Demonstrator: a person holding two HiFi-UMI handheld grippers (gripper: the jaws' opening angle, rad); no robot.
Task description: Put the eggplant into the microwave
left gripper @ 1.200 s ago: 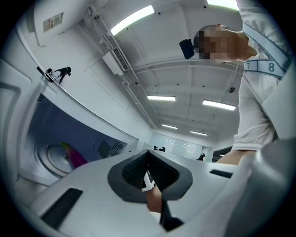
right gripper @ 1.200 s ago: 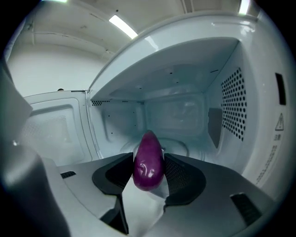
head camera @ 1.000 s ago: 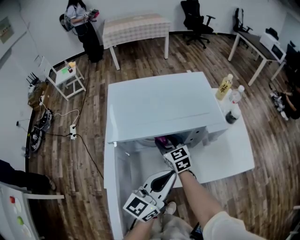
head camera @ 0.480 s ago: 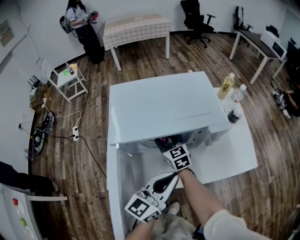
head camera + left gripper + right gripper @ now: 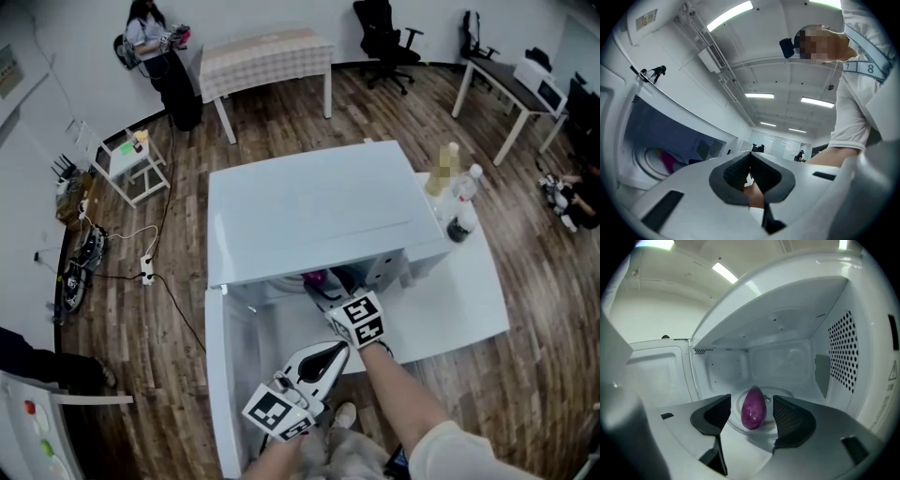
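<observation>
The purple eggplant [image 5: 753, 408] lies on the glass turntable [image 5: 780, 427] inside the white microwave [image 5: 319, 216], whose door [image 5: 217, 375] stands swung open to the left. My right gripper [image 5: 752, 414] reaches into the microwave's mouth. Its jaws have just been opening and now stand wide on either side of the eggplant, with the pads [image 5: 787, 416] clear of it. In the head view the right gripper [image 5: 330, 289] is at the opening beside the eggplant [image 5: 316, 277]. My left gripper [image 5: 339, 351] hangs back below, shut and empty, and its own view shows its pads [image 5: 738, 169] meeting.
The microwave stands on a white table [image 5: 459, 309]. Three bottles [image 5: 459, 197] stand at its right. The perforated right wall [image 5: 843, 348] of the oven is close to the right jaw. A person [image 5: 155, 37] stands far back left by a cloth-covered table [image 5: 267, 52].
The head view has shifted slightly. Both grippers hold nearly the same places, the right at the microwave's mouth and the left below it.
</observation>
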